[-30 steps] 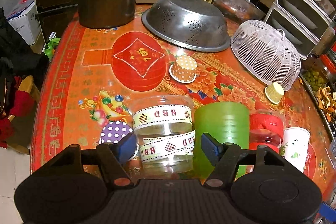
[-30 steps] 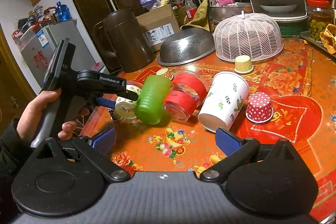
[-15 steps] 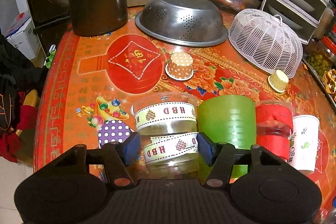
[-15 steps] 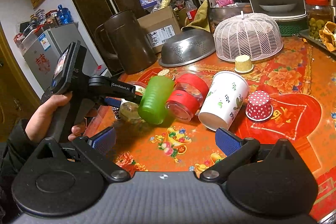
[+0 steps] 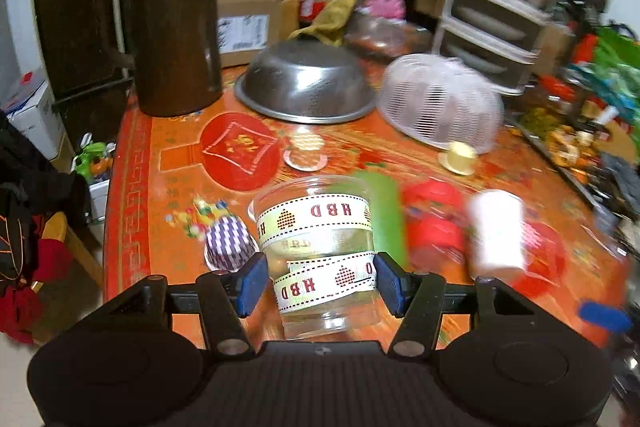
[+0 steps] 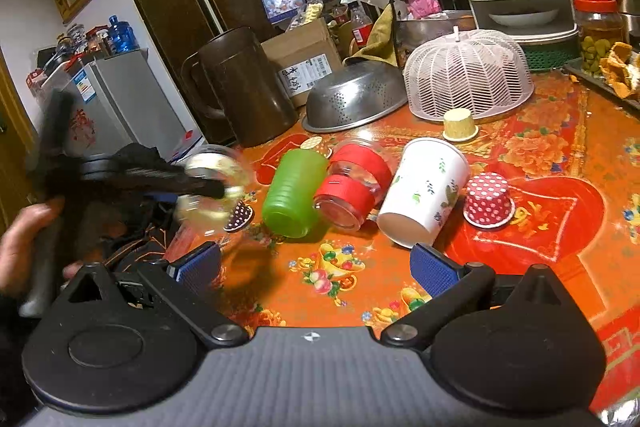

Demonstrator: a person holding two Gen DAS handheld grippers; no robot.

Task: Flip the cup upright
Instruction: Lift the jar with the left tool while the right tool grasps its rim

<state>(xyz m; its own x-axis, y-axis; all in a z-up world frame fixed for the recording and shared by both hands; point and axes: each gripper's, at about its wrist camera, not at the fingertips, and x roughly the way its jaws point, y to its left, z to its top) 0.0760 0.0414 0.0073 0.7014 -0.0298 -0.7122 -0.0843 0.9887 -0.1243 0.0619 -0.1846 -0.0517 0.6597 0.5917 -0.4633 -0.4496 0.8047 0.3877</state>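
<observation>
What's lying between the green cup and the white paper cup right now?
In the right wrist view, a clear cup with red bands lies on its side between the green cup and the white paper cup, close against both.

Left wrist view low and close over the table (image 5: 136,163) near edge, facing across toward the brown jug (image 5: 176,39), right wrist view further back, facing the lying cups, shared: metal colander (image 6: 356,99), mesh cover (image 6: 468,75), green cup (image 6: 296,191).
</observation>
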